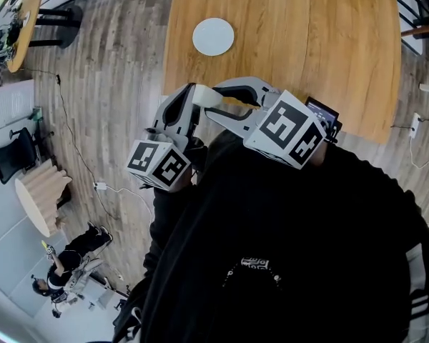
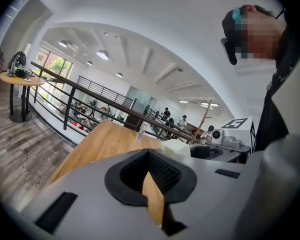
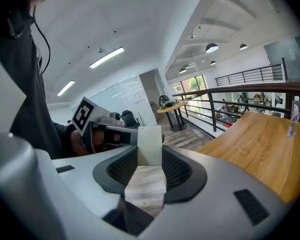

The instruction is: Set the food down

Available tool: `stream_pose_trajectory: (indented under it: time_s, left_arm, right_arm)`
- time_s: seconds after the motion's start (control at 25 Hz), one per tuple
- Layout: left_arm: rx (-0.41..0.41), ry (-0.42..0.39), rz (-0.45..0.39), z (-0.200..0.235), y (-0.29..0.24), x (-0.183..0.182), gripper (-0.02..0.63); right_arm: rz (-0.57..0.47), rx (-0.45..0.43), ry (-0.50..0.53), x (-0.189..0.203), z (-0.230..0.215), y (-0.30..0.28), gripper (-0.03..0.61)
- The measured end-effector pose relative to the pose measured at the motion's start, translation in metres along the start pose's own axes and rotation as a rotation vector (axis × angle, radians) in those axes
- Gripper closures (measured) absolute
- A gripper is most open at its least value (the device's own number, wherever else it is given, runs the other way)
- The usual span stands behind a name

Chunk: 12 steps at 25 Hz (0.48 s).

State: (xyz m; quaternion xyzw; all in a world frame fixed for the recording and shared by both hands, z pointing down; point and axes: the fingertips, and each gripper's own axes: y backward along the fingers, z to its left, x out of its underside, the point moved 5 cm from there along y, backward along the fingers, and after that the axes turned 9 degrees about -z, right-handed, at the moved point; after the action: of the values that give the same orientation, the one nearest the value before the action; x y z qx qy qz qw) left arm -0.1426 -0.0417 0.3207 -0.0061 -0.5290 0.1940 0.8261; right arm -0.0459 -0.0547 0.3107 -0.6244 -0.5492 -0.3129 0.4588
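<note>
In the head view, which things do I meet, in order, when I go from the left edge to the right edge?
Black office chair → left marker cube → white plate → right marker cube.

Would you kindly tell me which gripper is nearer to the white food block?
Right. The right gripper holds the white food block between its jaws; the left gripper, shut and empty, sits close beside it.
</note>
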Motion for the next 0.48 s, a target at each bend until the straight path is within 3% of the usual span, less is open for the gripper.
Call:
stream_pose_trajectory:
  time_s: [0.2,0.48]
  left_arm:
    - [-0.007,-0.004,0.025,0.004,-0.006,-0.003,0.615]
    - [0.078,-0.015,0.041,0.029,-0.027,-0.019,0.615]
  right_arm:
    - [-0.015,0.013,-0.022,0.000,-0.006,0.001,0.417]
    - [-0.023,0.086,-0.011,-0.011,-0.020,-0.019,0.417]
